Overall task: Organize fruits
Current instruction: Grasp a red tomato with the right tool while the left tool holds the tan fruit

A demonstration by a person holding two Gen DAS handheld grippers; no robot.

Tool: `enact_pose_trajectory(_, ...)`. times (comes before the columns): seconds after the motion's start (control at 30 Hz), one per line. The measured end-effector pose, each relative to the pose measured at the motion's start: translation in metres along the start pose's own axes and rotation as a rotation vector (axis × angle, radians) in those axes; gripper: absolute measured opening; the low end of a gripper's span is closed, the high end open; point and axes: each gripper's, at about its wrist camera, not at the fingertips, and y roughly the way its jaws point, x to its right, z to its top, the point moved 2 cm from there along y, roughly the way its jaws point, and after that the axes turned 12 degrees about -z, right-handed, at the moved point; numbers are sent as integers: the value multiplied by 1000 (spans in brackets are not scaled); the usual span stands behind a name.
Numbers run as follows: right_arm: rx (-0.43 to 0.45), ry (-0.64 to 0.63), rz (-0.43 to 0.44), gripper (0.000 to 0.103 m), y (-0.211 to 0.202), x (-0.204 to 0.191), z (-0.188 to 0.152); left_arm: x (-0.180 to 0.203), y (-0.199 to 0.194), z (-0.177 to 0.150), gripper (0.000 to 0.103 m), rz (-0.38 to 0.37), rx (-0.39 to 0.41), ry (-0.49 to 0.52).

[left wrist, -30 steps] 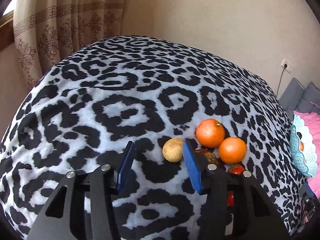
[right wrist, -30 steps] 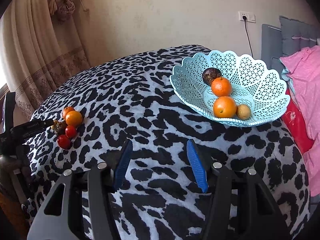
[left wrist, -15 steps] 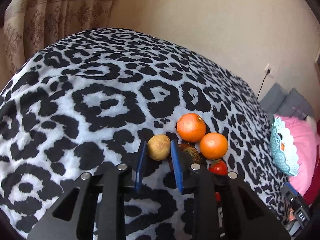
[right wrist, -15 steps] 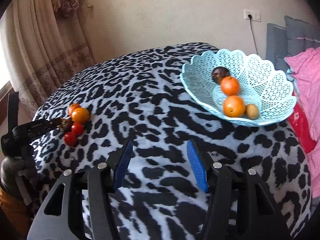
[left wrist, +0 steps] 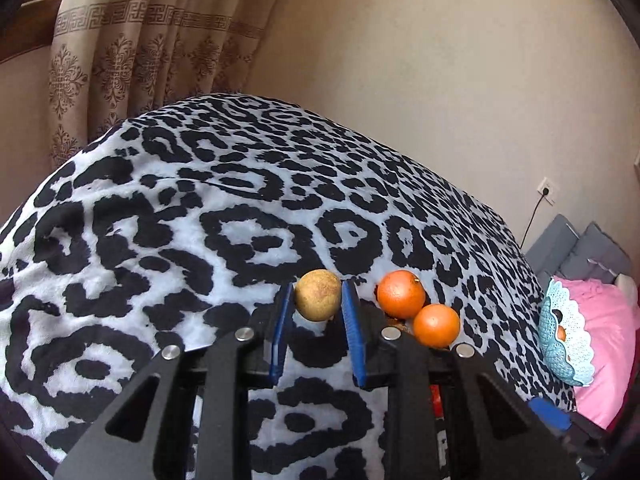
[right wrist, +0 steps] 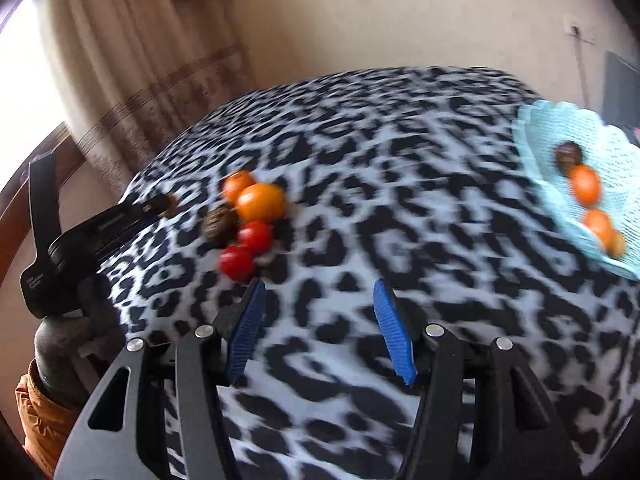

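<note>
Blue ribbed pads (left wrist: 349, 320) of the left gripper (left wrist: 318, 312) press on either side of a small tan round fruit (left wrist: 318, 295), which sits clamped between the tips, apparently just clear of the black-and-white leopard-print blanket (left wrist: 200, 220); just beside the right-hand pad lie two oranges (left wrist: 401, 294), touching one another, with a dark fruit and something red mostly hidden behind the black finger frame; farther right, at the blanket's edge, a pale blue lattice basket (left wrist: 568, 344) appears edge-on against pink bedding (left wrist: 608, 320); behind the bed stand a patterned beige curtain (left wrist: 120, 52) and a plain cream wall (left wrist: 440, 80) with a socket (left wrist: 546, 190).

Blue pads (right wrist: 394, 336) of the right gripper (right wrist: 320, 324) stand moderately apart with nothing between them, only blanket below; this view is smeared by motion; ahead and to the left of the tips sits the loose pile: two red tomatoes (right wrist: 237, 262), a dark mottled fruit (right wrist: 219, 222) and the oranges (right wrist: 260, 202); beyond the pile the left gripper's black body (right wrist: 100, 224) reaches in from the left edge, an orange sleeve (right wrist: 40, 420) below it; far right, the basket (right wrist: 560, 152) holds a dark fruit (right wrist: 569, 154), two oranges (right wrist: 586, 184) and a small tan fruit at its near rim.
</note>
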Motion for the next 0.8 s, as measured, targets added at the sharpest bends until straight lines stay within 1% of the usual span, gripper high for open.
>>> enact_pose_trajectory(0.2, -31, -89, 24, 58, 23, -45, 8, -6, -4, 1, 25, -3, 21, -28)
enact_pose_trajectory(0.23, -33, -100, 22, 56, 26, -50, 9, -7, -4, 0, 25, -4, 23, -29)
enact_pose_trajectory(0.3, -39, -123, 13, 50, 32, -59, 11, -7, -5, 0, 25, -4, 27, -30)
enact_pose_trajectory(0.37, -47, -132, -4, 49, 39, -64, 13, -6, -6, 0, 25, -6, 30, -30)
enact_pose_trajectory(0.5, -61, -141, -41, 40, 51, -70, 16, -5, -7, 0, 25, -13, 33, -30)
enact_pose_trajectory(0.53, -65, -139, -39, 38, 52, -70, 16, -5, -7, 0, 25, -14, 33, -30)
enact_pose_trajectory(0.57, -69, -138, -37, 33, 54, -70, 16, -5, -8, 0, 25, -16, 32, -31)
enact_pose_trajectory(0.6, -71, -136, -38, 31, 55, -70, 15, -5, -8, 0, 25, -18, 32, -31)
enact_pose_trajectory(0.8, -61, -119, -29, 31, 47, -63, 11, -6, -8, 0, 25, -20, 32, -36)
